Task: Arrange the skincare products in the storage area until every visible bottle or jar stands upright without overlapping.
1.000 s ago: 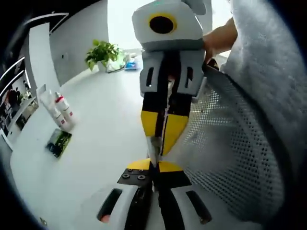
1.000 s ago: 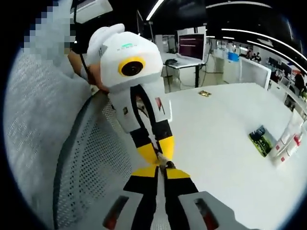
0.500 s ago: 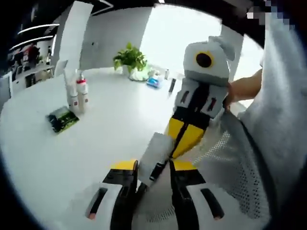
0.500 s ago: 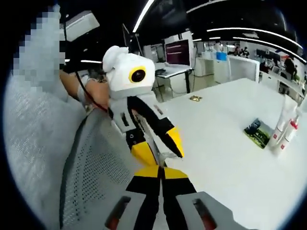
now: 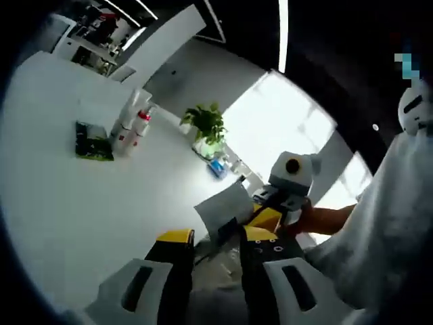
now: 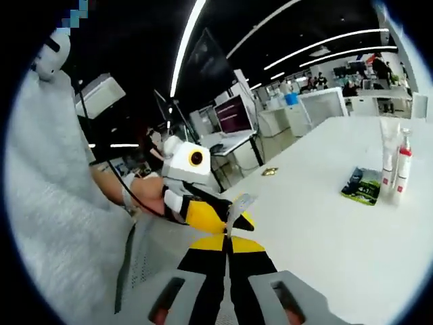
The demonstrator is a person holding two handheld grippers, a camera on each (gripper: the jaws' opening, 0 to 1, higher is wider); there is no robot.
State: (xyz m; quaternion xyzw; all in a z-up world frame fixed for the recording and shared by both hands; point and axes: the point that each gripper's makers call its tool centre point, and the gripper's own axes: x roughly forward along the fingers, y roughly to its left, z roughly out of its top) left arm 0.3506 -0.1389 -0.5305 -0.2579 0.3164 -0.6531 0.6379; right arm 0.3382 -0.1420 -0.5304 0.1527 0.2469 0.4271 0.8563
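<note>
While bottles [image 6: 398,167] stand beside a green packet [image 6: 360,186], the right gripper [image 6: 229,238] clamps, seemingly, a card [image 6: 238,205]; left gripper [image 5: 211,238] apart.

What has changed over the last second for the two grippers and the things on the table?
The left gripper, shut tip to tip against the right gripper a second ago, has opened and let go of the pale card. The right gripper stays shut on the card. Both views have tilted with the hands. The bottles and dark packet are unmoved on the white table.
</note>
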